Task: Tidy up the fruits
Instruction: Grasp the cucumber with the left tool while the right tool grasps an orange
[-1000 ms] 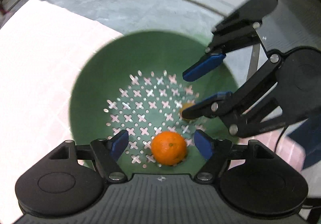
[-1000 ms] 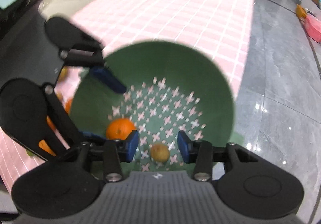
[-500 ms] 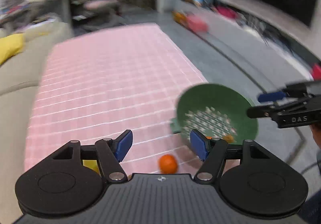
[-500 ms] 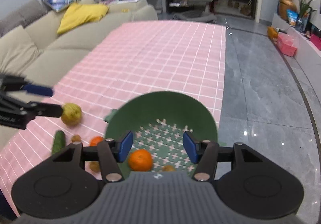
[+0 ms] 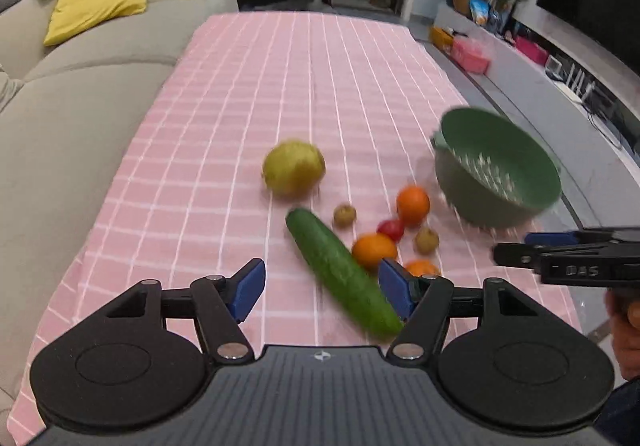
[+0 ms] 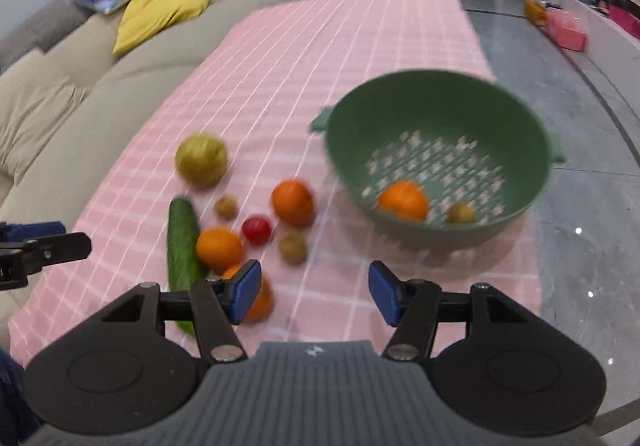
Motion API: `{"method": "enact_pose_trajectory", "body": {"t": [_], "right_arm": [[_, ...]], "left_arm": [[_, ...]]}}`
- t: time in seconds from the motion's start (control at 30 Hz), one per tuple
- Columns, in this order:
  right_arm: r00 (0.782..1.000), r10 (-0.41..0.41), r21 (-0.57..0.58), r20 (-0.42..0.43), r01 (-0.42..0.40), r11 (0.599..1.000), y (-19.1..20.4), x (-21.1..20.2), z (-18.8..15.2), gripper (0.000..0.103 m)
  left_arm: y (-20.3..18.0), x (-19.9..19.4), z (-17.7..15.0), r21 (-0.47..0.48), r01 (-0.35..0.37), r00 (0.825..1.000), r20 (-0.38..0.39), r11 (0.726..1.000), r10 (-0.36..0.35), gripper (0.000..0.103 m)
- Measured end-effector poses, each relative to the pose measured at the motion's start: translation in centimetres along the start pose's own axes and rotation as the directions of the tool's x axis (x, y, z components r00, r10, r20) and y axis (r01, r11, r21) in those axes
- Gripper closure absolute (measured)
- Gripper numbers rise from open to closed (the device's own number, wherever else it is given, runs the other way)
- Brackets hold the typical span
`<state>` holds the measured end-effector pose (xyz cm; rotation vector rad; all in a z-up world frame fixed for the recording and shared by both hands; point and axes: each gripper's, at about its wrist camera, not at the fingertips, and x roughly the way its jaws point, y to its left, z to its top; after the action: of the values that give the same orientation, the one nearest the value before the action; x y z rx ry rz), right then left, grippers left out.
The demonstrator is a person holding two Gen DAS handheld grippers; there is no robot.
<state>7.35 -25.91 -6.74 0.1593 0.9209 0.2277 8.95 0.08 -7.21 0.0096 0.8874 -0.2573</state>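
Observation:
A green colander (image 6: 440, 106) stands at the pink cloth's right edge, holding an orange (image 6: 403, 201) and a small brown fruit (image 6: 461, 213). Loose on the cloth to its left lie a cucumber (image 5: 340, 266), a large yellow-green fruit (image 5: 293, 172), three oranges (image 5: 413, 205), a tomato (image 5: 391, 229) and two small brown fruits (image 5: 345, 215). My left gripper (image 5: 322, 288) hovers open above the cucumber's near end, with nothing held. My right gripper (image 6: 314, 292) is empty, its jaws opening, in front of the colander. Each gripper shows at the edge of the other's view (image 5: 516, 246).
The pink checked tablecloth (image 5: 280, 86) stretches away from me. A beige sofa (image 5: 80, 106) with a yellow cushion runs along its left side. Grey tiled floor (image 6: 580, 206) lies right of the table, close beyond the colander. A hand (image 5: 628, 322) shows at the right.
Both grippers have drawn back out of the colander, leaving the orange and the small brown fruit inside. The left one swung left over the loose fruit. The right jaws have widened.

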Motion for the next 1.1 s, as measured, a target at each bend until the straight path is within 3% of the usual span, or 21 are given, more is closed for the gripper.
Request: {"method": "enact_pose_trajectory", "body": {"t": [0.23,0.4,0.57,0.77,0.93,1.1], "right_arm": [[0.999,0.040,-0.123,-0.009,-0.041,0.992,2.5,1.6,-1.3,0.046],[0.997,0.064,-0.172,-0.041,-0.070,0.983,3.3,3.1,-1.3,0.046],[0.995,0.070,-0.179,-0.067,-0.081,0.980,4.4,4.9,-1.0,0.046],[0.992,0.033,-0.146,-0.121,-0.051,0.988,4.6,7.8,-0.7,0.048],[0.984,0.092,-0.105,-0.154,-0.108,0.989,4.0,8.8,-0.7,0.060],[0.983,0.009,-0.093,-0.183,-0.027,0.995,2.7,7.8,-0.4,0.060]], "left_arm": [[0.3,-0.1,-1.4,-0.097,0.013,0.999,-0.051,0.995,-0.018,0.030],[-0.2,0.4,-1.8,-0.074,-0.008,0.998,-0.057,0.997,0.004,0.030],[0.6,1.0,-2.2,-0.134,0.020,0.999,-0.035,0.991,-0.025,0.030],[1.1,2.7,-1.9,-0.195,-0.027,0.999,-0.048,0.981,0.018,0.027],[0.9,4.3,-1.5,-0.252,-0.009,0.998,-0.069,0.968,-0.008,0.024],[-0.4,5.9,-1.3,-0.238,-0.009,0.995,-0.096,0.971,-0.014,0.021]]}}
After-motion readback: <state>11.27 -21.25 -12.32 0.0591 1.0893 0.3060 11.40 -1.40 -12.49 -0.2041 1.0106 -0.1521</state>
